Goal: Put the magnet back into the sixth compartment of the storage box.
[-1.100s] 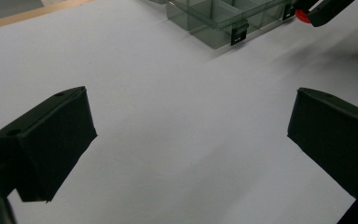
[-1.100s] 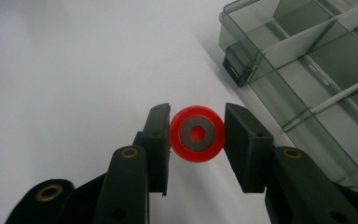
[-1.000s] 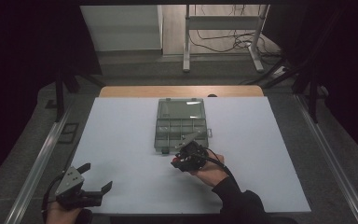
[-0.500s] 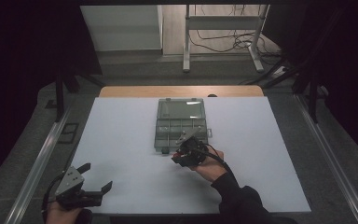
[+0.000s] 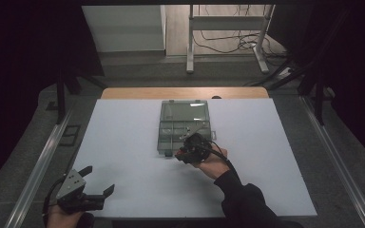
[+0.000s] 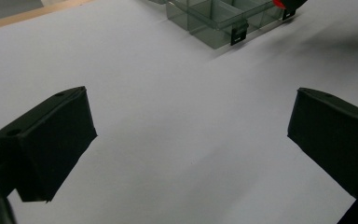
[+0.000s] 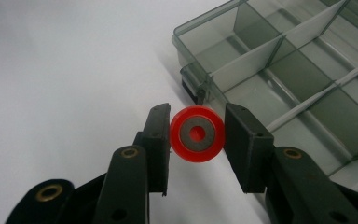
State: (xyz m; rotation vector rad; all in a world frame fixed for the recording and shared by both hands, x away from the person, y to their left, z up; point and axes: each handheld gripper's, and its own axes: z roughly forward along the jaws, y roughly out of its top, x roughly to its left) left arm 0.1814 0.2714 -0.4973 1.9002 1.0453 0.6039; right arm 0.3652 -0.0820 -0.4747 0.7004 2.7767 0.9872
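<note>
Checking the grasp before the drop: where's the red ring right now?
In the right gripper view the red ring sits clamped in the right gripper, just off the near corner of the clear compartment box, above the white table.

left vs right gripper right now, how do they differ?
The right gripper is shut on a red ring; the left gripper stands open with bare table between its jaws. The right gripper sits at the near edge of the clear compartment box; the left gripper is off at the table's near left corner, well away from the box. Both have black jaws.
</note>
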